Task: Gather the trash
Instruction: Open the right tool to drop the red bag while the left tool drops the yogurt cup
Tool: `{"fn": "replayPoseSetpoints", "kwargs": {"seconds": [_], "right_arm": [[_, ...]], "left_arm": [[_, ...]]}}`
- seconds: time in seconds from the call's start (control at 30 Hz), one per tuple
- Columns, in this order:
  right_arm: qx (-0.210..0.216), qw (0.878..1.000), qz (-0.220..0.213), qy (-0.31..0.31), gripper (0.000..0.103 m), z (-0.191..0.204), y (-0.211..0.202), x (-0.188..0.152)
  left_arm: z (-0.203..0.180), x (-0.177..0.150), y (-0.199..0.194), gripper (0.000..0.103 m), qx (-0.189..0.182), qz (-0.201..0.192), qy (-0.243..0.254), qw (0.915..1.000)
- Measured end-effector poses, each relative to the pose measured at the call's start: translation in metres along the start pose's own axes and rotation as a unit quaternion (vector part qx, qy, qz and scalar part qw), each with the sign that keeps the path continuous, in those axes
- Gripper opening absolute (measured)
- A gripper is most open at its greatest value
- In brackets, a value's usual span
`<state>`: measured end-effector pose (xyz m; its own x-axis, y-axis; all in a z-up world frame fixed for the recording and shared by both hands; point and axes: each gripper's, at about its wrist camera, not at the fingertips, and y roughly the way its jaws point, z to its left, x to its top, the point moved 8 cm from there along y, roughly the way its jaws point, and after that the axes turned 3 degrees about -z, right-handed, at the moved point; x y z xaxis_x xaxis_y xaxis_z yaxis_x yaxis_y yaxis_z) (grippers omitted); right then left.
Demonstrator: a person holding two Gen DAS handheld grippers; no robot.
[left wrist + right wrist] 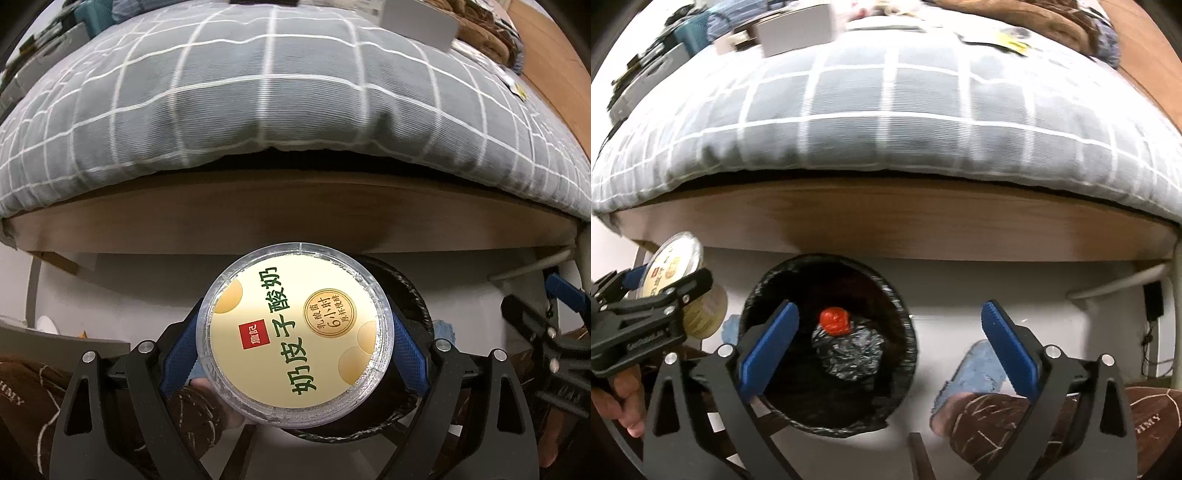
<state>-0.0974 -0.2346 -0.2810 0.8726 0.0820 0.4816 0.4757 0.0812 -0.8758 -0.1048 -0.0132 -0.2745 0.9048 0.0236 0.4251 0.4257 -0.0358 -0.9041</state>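
Left wrist view: the left gripper (295, 354) has its jaws clenched on a yogurt cup (295, 338), held above the black-lined trash bin (413, 295) beside the bed (258, 110).

Right wrist view: the right gripper (892, 350) hangs over the bin, jaws released and empty; a red scrap (834, 320) lies inside.

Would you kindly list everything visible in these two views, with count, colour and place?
yogurt cup: one, cream lid, clamped in the left gripper, beside the bin
trash bin: one, black liner, on the floor below the bed
crumpled bag: one, black, in the bin
red scrap: one, atop that bag
bedding: one, grey with white checks, on the wooden bed
left gripper: blue pads, holding the cup
right gripper: open, empty, above the bin
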Motion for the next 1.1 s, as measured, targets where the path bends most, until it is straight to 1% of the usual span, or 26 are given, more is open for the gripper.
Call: {"fn": "replayPoseSetpoints", "kwargs": {"seconds": [0.13,0.3,0.4,0.47,0.63,0.9,1.0,1.1], "right_arm": [[-0.011,1.0,0.002,0.011,0.095,-0.017,0.001,-0.002],[-0.017,1.0,0.002,0.02,0.095,-0.024,0.002,-0.003],[-0.017,1.0,0.005,0.019,0.095,-0.022,0.002,-0.004],[-0.018,1.0,0.003,0.015,0.095,-0.021,0.002,-0.004],[-0.016,1.0,0.002,0.013,0.095,-0.018,0.006,-0.006],[-0.014,1.0,0.003,0.015,0.095,-0.021,0.007,-0.004],[-0.014,1.0,0.002,0.016,0.095,-0.021,0.007,-0.004],[-0.014,1.0,0.002,0.015,0.095,-0.021,0.007,-0.004]], "left_arm": [[-0.012,-0.002,0.001,0.087,-0.004,0.001,0.008,1.0],[-0.023,-0.006,0.006,0.087,-0.006,0.007,0.02,0.9998],[-0.027,-0.01,0.008,0.087,-0.008,0.009,0.021,0.9997],[-0.02,-0.009,0.014,0.087,-0.007,0.01,0.025,0.9996],[-0.026,-0.014,0.023,0.087,-0.006,0.011,0.032,0.9994],[-0.031,-0.016,0.023,0.088,-0.012,0.008,0.044,0.9989],[-0.031,-0.015,0.021,0.096,-0.009,0.002,0.048,0.9988],[-0.031,-0.015,0.019,0.097,-0.012,-0.001,0.048,0.9988]]}}
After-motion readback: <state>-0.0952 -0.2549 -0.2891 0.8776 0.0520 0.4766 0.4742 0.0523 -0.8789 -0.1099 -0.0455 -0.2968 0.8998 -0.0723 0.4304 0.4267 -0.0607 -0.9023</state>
